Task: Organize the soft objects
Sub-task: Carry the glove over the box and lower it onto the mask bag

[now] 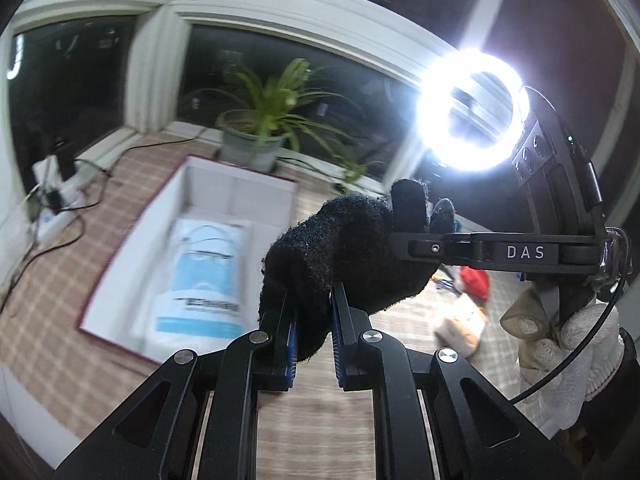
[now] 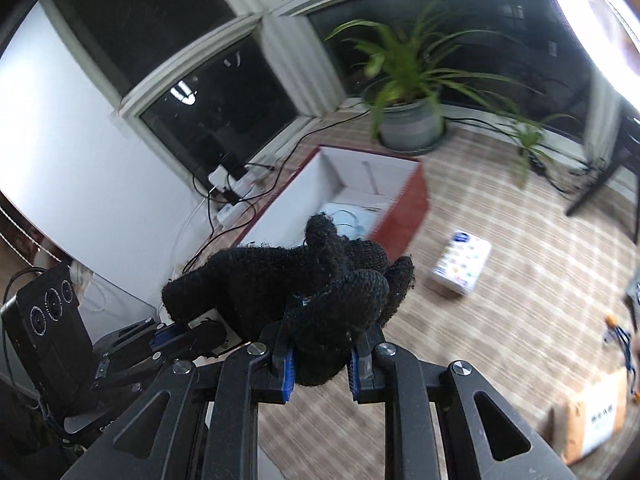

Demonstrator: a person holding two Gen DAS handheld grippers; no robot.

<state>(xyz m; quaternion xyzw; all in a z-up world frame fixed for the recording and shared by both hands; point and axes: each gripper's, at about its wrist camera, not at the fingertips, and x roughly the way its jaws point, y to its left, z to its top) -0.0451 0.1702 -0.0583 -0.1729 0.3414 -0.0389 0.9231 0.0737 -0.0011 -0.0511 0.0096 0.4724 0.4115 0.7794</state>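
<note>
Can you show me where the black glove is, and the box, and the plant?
black glove [image 1: 320,248]: left wrist view, on the fuzzy middle of the glove.
box [image 1: 208,188]: left wrist view, on its white inside wall.
plant [image 2: 404,124]: right wrist view, on the grey pot.

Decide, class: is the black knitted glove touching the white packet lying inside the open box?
Apart. Left wrist view: both grippers hold the black glove in the air, with tablecloth visible between it and the packet in the box.
</note>
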